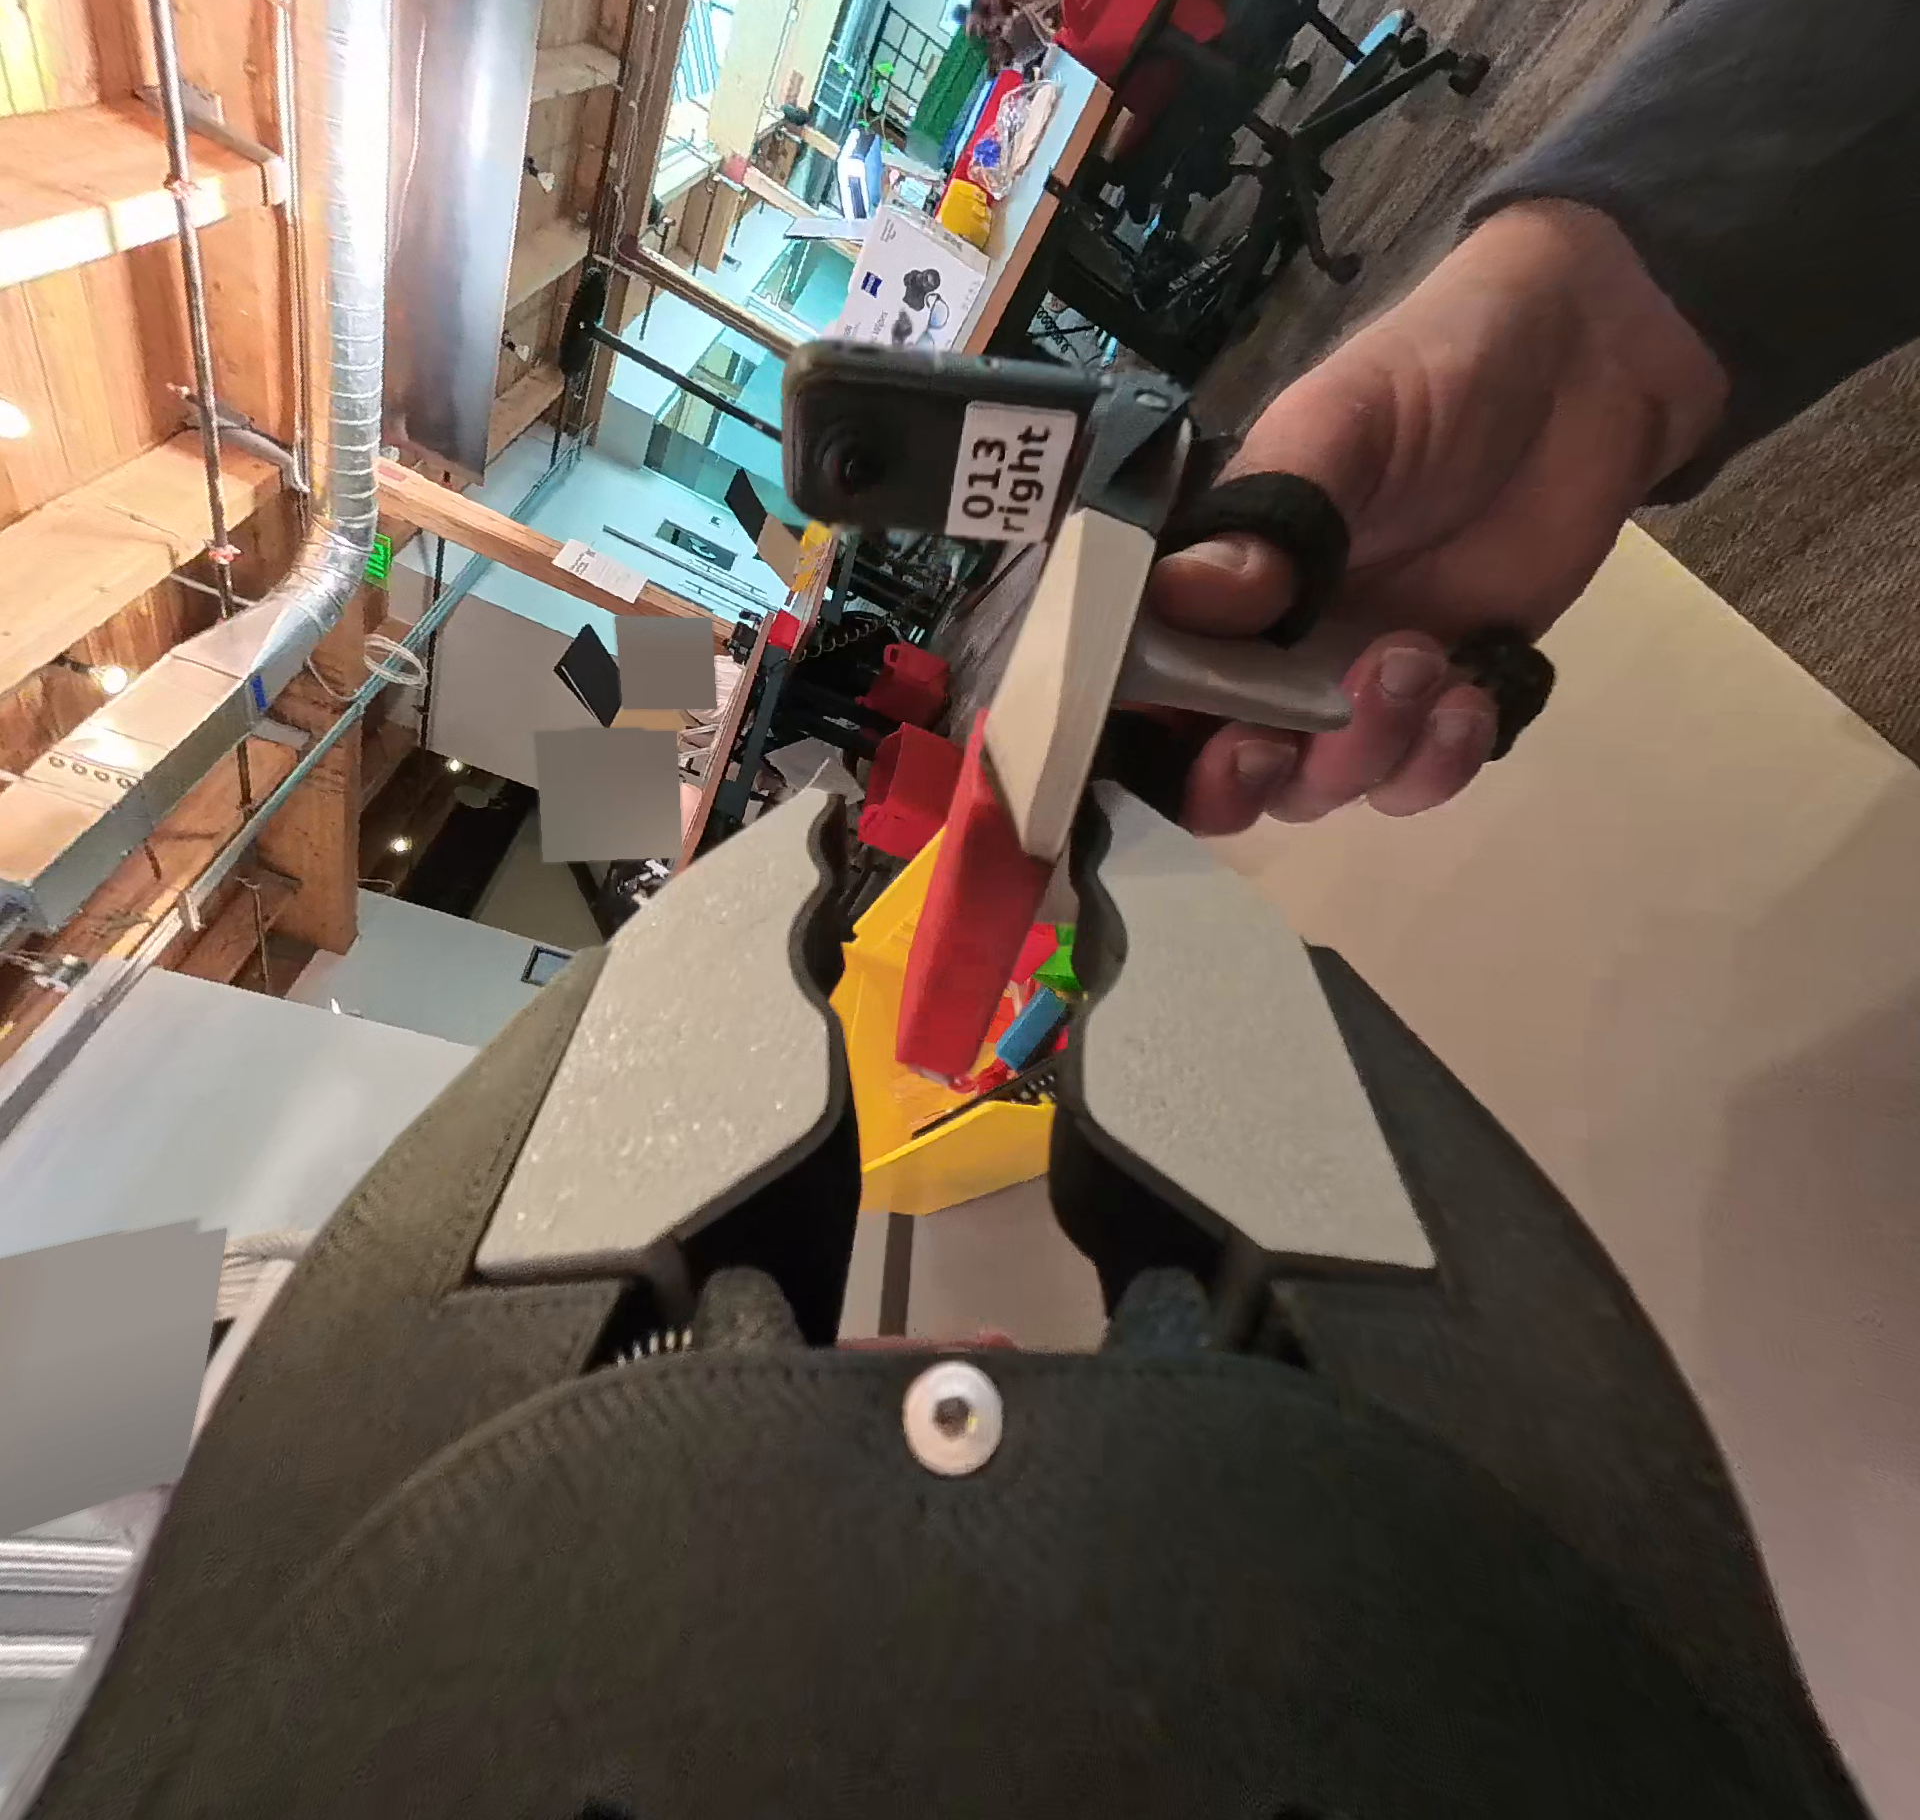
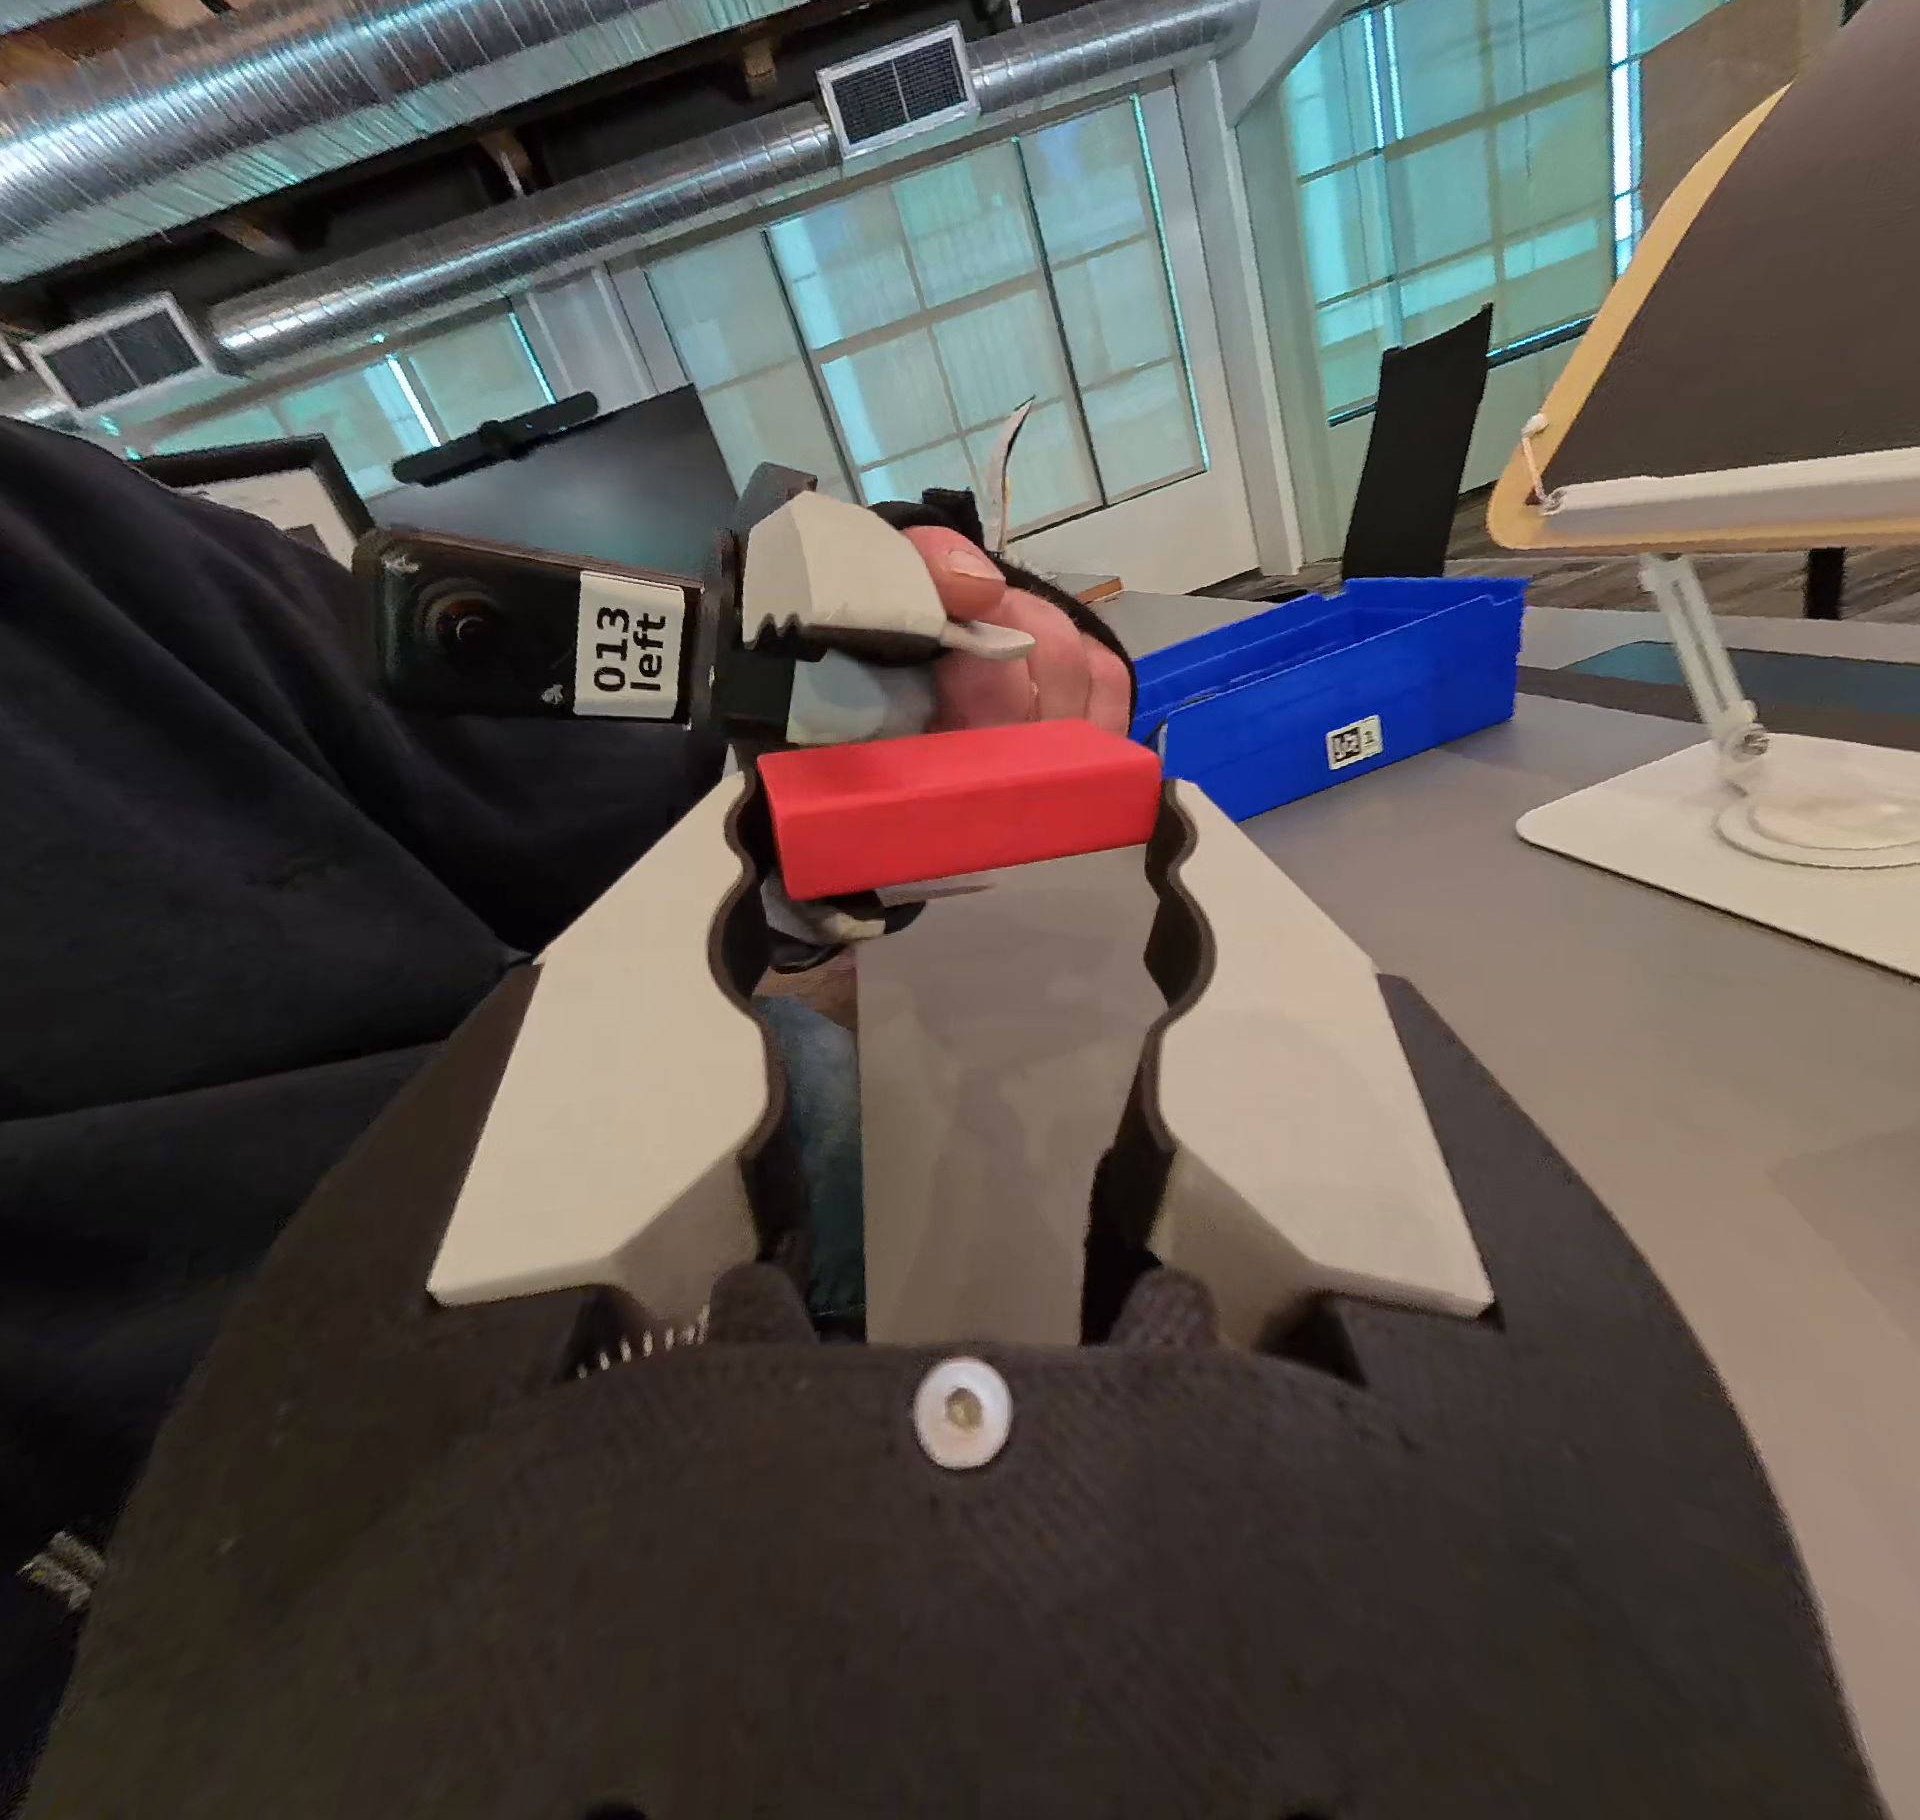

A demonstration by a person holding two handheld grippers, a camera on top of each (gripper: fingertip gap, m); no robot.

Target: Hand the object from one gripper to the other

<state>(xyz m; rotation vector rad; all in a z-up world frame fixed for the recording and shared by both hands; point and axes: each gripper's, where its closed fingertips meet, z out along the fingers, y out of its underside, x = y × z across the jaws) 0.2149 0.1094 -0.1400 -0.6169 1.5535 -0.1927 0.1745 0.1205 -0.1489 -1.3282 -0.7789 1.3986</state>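
Observation:
A red rectangular block (image 2: 956, 814) is held above the grey table. My right gripper (image 2: 961, 799) is shut on it, with one fingertip against each end. In the left wrist view the block (image 1: 966, 918) hangs lengthwise between the fingers of my left gripper (image 1: 956, 835). That gripper is open, with a gap showing on each side of the block. The right gripper's white finger (image 1: 1070, 679) overlaps the block's far end. In the right wrist view the left gripper's fingers (image 2: 831, 575) sit above and below the block's left end.
A yellow bin (image 1: 904, 1147) with several coloured blocks lies beyond the block. A blue bin (image 2: 1330, 669) and a white stand with a flat base (image 2: 1714, 835) sit on the grey table (image 2: 1455, 1043). A person's hand (image 1: 1455, 523) holds the right gripper.

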